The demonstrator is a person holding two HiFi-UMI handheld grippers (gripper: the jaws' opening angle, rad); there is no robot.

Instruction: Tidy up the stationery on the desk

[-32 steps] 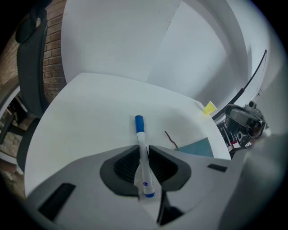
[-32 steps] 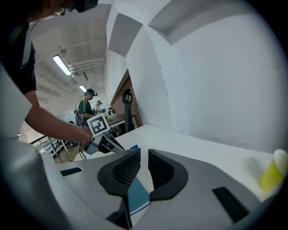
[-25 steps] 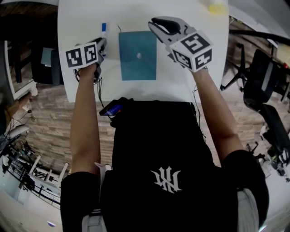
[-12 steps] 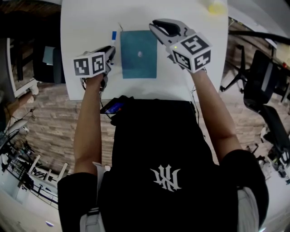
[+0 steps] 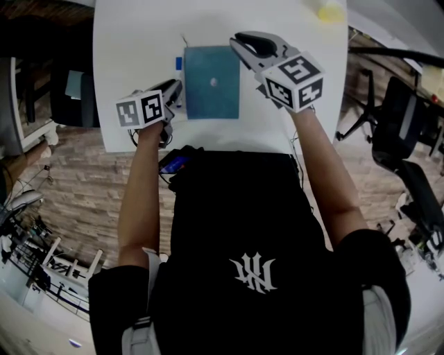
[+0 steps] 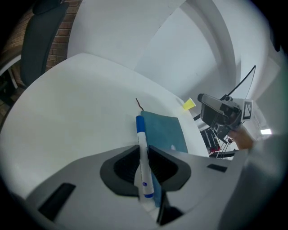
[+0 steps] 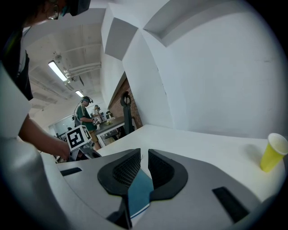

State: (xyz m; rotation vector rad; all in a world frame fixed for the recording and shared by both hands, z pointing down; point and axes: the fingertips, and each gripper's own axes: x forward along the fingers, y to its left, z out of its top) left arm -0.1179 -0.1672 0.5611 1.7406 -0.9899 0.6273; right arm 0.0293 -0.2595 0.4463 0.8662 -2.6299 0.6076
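Note:
A white marker with a blue cap (image 6: 143,166) is clamped between the pads of my left gripper (image 6: 143,150), its cap end pointing away from me. In the head view the marker's blue cap (image 5: 178,63) pokes out beyond my left gripper (image 5: 175,89), right at the left edge of a teal notebook (image 5: 211,82) lying flat on the white desk (image 5: 139,41). My right gripper (image 5: 243,40) hovers over the notebook's far right corner. Its jaws stand a narrow gap apart with nothing between them; the notebook (image 7: 139,191) shows below my right gripper (image 7: 144,161).
A yellow paper cup (image 5: 331,12) stands at the desk's far right corner. A thin dark wire (image 5: 184,40) lies beyond the notebook's left corner. Office chairs (image 5: 399,118) stand to the right of the desk. People work at a bench far off in the right gripper view.
My left gripper has carried the marker to the right, from open desk up to the notebook's left edge. The right gripper has stayed in place.

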